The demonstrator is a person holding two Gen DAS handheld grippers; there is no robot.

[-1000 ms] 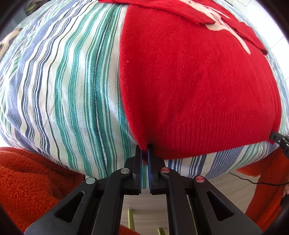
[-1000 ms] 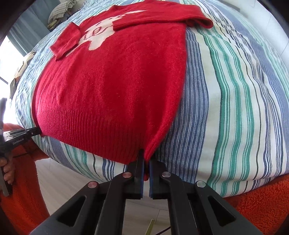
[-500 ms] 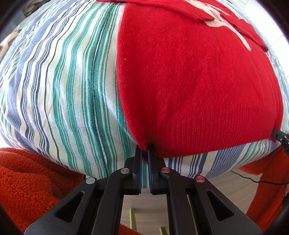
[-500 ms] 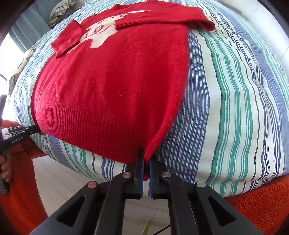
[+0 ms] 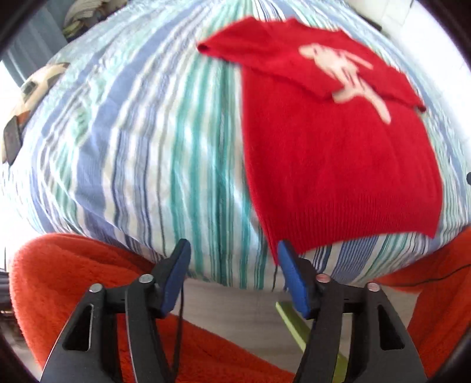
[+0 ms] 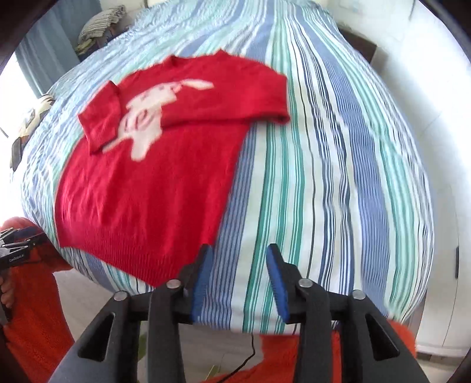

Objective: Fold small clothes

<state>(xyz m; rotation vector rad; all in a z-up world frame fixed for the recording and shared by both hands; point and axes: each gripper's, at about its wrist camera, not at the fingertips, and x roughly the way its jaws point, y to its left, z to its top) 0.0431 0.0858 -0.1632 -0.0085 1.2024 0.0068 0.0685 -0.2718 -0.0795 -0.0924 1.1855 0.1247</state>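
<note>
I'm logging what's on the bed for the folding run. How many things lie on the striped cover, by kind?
Red sweaters: 1
Folded striped fabric piles: 1
Dark phone-like devices: 1, too blurred to identify
Total: 3, on the striped cover

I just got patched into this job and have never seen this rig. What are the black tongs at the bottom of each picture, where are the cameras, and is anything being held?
There is no robot arm: a person holds a two-finger gripper in each hand, and each carries a fisheye camera looking forward along its fingers. One picture is from the left gripper, the other from the right gripper. The black tongs with blue pads are those fingers. Both are open and hold nothing. Ahead lies a red sweater, sleeves folded across its chest, flat on a striped bedsheet. In the left view its hem corner lies right by one pad; in the right view the sweater sits left of the fingers.
</note>
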